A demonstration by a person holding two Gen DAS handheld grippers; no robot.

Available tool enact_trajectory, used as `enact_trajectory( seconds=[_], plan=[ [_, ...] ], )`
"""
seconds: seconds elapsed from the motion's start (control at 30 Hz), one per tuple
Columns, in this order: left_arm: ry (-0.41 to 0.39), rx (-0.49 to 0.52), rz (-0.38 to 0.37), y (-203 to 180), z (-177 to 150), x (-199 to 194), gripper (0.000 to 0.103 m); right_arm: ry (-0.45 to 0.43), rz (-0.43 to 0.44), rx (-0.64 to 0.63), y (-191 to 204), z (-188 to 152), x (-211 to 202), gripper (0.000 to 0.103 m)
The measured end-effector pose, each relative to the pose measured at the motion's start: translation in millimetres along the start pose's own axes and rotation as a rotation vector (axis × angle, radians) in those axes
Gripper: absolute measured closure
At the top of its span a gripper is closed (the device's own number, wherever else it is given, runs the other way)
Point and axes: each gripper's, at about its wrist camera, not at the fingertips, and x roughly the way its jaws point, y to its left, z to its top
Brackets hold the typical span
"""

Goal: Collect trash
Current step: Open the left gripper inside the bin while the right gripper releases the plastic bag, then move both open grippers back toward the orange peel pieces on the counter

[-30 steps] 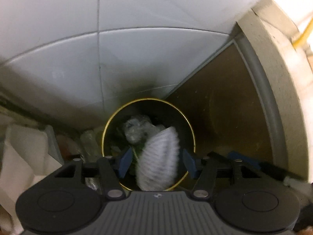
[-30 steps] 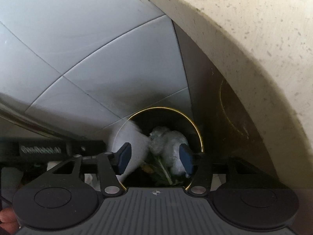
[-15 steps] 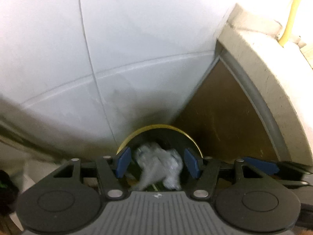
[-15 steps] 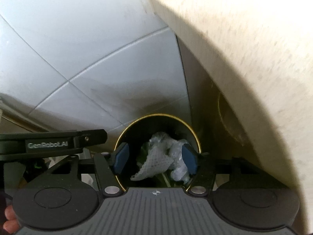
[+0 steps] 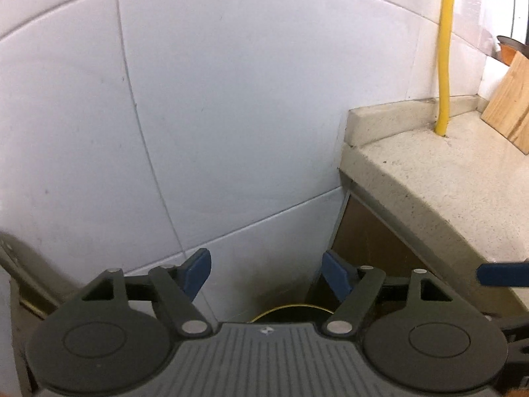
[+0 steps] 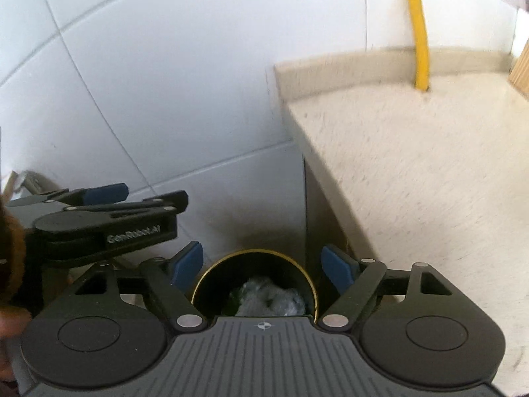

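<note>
A black bin with a gold rim (image 6: 254, 252) stands on the floor in the corner between the tiled wall and the counter's side. Crumpled clear plastic and white foam netting (image 6: 271, 299) lie inside it. My right gripper (image 6: 262, 265) hangs above the bin, its jaws opening with nothing between them. In the left wrist view only a sliver of the bin's rim (image 5: 287, 307) shows under my left gripper (image 5: 267, 275), whose jaws are also opening and empty. The left gripper (image 6: 109, 218) sits to the left of the right one, at about the same height.
A speckled beige countertop (image 6: 429, 182) runs along the right, with a yellow pipe (image 6: 418, 33) rising from its back edge and a wooden board (image 5: 509, 106) leaning at the far right. White wall tiles (image 5: 231, 99) fill the rest. A hand shows at the left edge (image 6: 10, 324).
The white foam netting fell from between the left fingers into the bin. Both grippers rose away from the bin and tilted up, bringing the countertop into view. Both pairs of jaws widened.
</note>
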Motion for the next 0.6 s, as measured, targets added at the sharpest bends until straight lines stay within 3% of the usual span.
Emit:
enact_trajectory(
  seconds=[0.33, 0.6],
  plan=[
    [-0.069, 0.025, -0.016, -8, -1, -15, 0.026, -0.08, -0.065, -0.004, -6, -9, -32, 0.015],
    [-0.143, 0.123, -0.011, -24, -5, -30, 0.021, -0.13, -0.111, 0.033, -16, -18, -56, 0.013]
  ],
)
